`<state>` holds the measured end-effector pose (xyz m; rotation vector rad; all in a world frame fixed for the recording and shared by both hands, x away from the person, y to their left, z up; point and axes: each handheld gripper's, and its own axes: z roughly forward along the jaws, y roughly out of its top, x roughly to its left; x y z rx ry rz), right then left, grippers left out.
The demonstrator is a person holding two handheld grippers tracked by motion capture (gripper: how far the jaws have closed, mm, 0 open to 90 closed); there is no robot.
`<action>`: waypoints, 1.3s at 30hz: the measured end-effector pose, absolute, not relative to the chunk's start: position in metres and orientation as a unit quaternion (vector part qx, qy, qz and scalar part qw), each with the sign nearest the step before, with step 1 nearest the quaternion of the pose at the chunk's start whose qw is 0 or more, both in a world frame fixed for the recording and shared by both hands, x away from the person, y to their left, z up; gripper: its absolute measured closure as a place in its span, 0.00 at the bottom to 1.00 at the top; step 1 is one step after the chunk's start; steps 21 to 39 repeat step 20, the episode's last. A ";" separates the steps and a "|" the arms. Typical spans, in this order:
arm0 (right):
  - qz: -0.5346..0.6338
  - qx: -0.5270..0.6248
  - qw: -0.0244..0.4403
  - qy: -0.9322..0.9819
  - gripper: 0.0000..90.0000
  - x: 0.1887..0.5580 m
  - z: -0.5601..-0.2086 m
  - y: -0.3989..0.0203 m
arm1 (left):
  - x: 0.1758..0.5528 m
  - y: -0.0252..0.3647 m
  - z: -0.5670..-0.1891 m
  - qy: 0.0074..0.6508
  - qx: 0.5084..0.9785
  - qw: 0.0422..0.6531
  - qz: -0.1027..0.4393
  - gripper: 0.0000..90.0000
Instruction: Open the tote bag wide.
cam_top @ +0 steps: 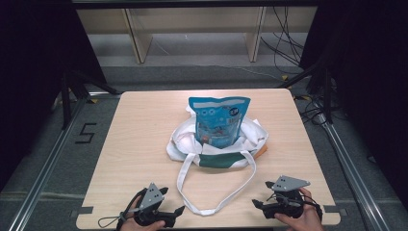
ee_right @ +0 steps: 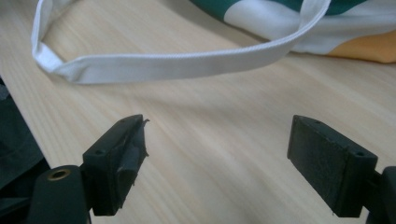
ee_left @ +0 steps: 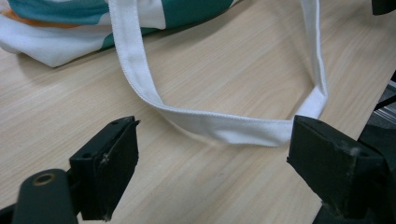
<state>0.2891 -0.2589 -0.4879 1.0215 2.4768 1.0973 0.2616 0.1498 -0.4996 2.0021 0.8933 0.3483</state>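
Both grippers sit low at the near edge of the table point(cam_top: 144, 125), one in each hand, with the loop of a white strap between them. Left gripper point(cam_top: 179, 211) has its jaws spread wide and holds nothing; in the left gripper view its two black pads point(ee_left: 116, 163) stand well apart over bare wood, and the strap point(ee_left: 224, 128) lies just ahead of them, curving from the left pad's side across to the right pad, which it seems to reach at its tip. Right gripper point(cam_top: 256, 204) is likewise wide apart and empty; in the right gripper view its pads point(ee_right: 327, 158) hover over plain tabletop, with the same strap point(ee_right: 187, 65) lying flat a little farther ahead and folding back on itself off to the left. Beyond the strap from both grippers, toward the middle of the table, rests the white tote bag point(cam_top: 185, 144) that the strap belongs to, slumped open, with a green band across its near side and a patch of orange on the edge nearer the right gripper. A blue snack packet point(cam_top: 219, 120) stands upright inside the bag, its top well above the cloth rim. Past the far table edge stands a light wooden shelf frame point(cam_top: 139, 43).
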 end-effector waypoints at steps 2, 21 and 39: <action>0.375 0.347 0.123 0.851 0.23 0.287 -0.489 -0.260 | 0.260 0.151 -0.498 0.352 0.817 0.432 0.146 0.17; 0.364 0.339 0.112 0.860 0.25 0.285 -0.492 -0.259 | 0.265 0.149 -0.500 0.350 0.816 0.437 0.142 0.17; 0.364 0.339 0.112 0.860 0.25 0.285 -0.492 -0.259 | 0.265 0.149 -0.500 0.350 0.816 0.437 0.142 0.17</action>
